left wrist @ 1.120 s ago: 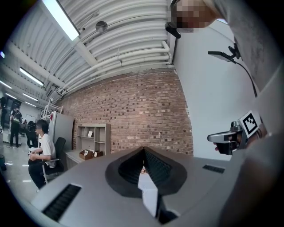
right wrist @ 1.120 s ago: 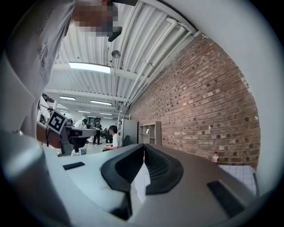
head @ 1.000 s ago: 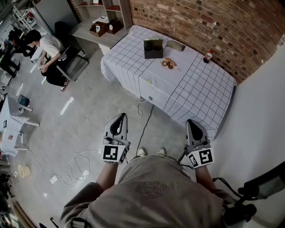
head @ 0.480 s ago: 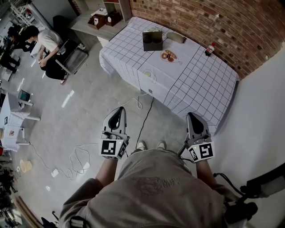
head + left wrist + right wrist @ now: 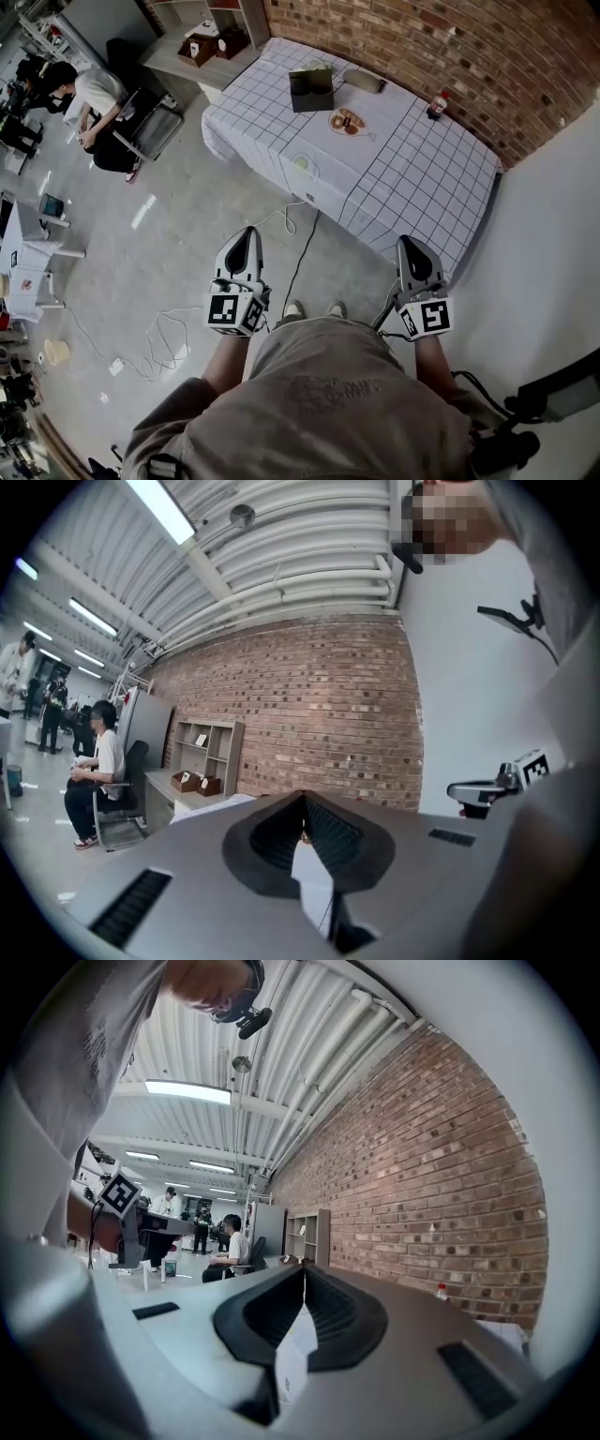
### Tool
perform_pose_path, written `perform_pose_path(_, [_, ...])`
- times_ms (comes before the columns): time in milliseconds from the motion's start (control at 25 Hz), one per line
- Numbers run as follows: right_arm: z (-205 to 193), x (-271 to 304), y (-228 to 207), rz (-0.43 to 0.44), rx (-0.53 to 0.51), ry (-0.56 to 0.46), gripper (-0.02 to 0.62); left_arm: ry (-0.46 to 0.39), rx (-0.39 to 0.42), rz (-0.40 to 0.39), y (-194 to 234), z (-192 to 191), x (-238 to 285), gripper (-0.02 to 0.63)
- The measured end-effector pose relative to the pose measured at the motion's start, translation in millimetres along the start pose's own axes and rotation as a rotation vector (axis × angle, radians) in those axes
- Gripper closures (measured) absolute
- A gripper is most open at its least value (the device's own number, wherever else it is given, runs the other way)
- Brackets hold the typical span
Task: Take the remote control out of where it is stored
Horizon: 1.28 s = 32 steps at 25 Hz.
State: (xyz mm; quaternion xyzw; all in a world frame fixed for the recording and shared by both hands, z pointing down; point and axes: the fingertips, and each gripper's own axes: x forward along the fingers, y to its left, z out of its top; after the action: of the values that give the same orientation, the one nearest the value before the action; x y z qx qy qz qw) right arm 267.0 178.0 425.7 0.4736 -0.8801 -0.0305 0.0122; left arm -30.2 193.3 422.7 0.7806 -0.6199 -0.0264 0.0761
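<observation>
One seated person (image 5: 94, 98) is far off at my left. I hold two grippers level, well short of the one table (image 5: 422, 178) with its checked cloth. My left gripper (image 5: 246, 232) has its jaws pressed together on nothing, and my right gripper (image 5: 410, 242) is likewise closed and empty. On the cloth I count one dark box (image 5: 311, 89), one plate (image 5: 345, 122), one grey pouch (image 5: 364, 82) and one bottle (image 5: 436, 104). I cannot pick out the remote control from here, neither its place nor its look.
</observation>
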Motion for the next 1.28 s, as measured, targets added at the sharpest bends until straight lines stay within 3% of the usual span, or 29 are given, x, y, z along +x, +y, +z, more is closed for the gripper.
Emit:
perform_pose_path(320, [-13, 6, -39, -0.014, 0.003, -0.023, 0.58, 0.022, 0.05, -0.013, -29, -10, 16, 0.595])
perform_pose_path(720, [-28, 17, -37, 0.038, -0.014, 0.001, 0.581, 0.047, 0.059, -0.024, -18, -28, 29, 0.595])
perform_pose_path(1040, [-38, 80, -30, 0.053, -0.045, 0.02, 0.58, 0.068, 0.058, -0.017, 48, -37, 80, 0.595])
perform_pose_path(1280, [-28, 154, -22, 0.073, -0.065, 0.018, 0.58, 0.05, 0.089, -0.025, 101, -13, 134, 0.595])
